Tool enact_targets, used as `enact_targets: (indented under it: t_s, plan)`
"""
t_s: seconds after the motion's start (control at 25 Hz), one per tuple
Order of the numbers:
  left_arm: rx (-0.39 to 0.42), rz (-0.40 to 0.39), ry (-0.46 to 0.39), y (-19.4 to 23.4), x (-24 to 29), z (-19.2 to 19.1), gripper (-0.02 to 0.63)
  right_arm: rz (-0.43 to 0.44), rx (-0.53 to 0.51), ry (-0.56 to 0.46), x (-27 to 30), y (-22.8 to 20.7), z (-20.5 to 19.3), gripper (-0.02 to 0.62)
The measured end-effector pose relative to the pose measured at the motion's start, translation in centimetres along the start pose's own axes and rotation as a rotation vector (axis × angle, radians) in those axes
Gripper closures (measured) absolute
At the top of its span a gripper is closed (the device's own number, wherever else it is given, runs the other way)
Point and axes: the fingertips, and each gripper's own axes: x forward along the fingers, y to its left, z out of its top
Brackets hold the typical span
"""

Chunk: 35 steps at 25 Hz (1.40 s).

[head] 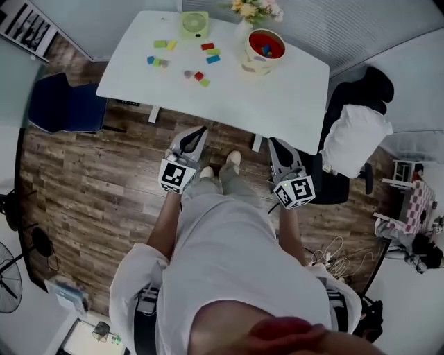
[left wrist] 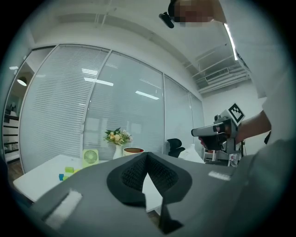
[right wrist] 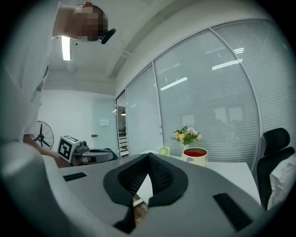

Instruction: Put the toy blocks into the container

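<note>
Several coloured toy blocks [head: 199, 75] lie scattered on the white table [head: 291, 97], a green one [head: 160, 44] farthest left. The container [head: 266, 50], a cream bowl with a red inside, stands at the table's far right and holds a few blocks. Both grippers hang in front of the table's near edge, above the wooden floor. My left gripper [head: 199, 130] is shut and empty, its tips [left wrist: 147, 155] meeting. My right gripper [head: 276, 142] is likewise shut with nothing in it, tips [right wrist: 149, 156] together. The container [right wrist: 195, 156] shows beyond the right gripper's jaws.
A small green fan [head: 195, 24] and a vase of flowers [head: 253, 10] stand at the table's back. A black chair with a white garment [head: 354, 139] is to the right, a blue chair [head: 62, 104] to the left. Cables [head: 336, 260] lie on the floor.
</note>
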Motion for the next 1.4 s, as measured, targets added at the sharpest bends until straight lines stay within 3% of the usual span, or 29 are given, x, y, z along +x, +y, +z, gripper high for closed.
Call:
enact_targets:
  t_s: [0.24,0.52,0.68,0.76,0.84,0.96,1.16,1.4]
  plan:
    - [-0.015,0.109,0.042,4.6,4.1,-1.6,0.607,0.056,0.028,-0.010,4.8,-4.1,0.3,0.594]
    - [-0.022,0.300,0.089,11.4,10.0,-3.6,0.607,0.136,0.024,-0.071,10.9,-11.7,2.7,0.594]
    - [0.014,0.388,0.087,15.3,12.5,-3.6,0.598,0.163,0.025,-0.085,13.6,-15.4,3.7,0.594]
    - [0.029,0.394,0.114,16.8,13.8,-4.7,0.541,0.168,0.030,-0.085,14.0,-16.6,4.0,0.594]
    - [0.025,0.387,0.171,18.1,15.0,-7.0,0.443,0.166,0.033,-0.080,13.9,-17.4,4.3,0.594]
    - [0.000,0.381,0.267,20.4,16.6,-11.6,0.377,0.149,0.030,-0.066,13.6,-18.3,4.8,0.594]
    - [-0.015,0.358,0.429,24.5,18.1,-19.2,0.330,0.089,0.000,-0.017,12.7,-18.7,5.4,0.594]
    - [-0.050,0.352,0.471,26.5,19.1,-22.9,0.334,-0.011,0.010,0.026,11.5,-19.5,5.4,0.594]
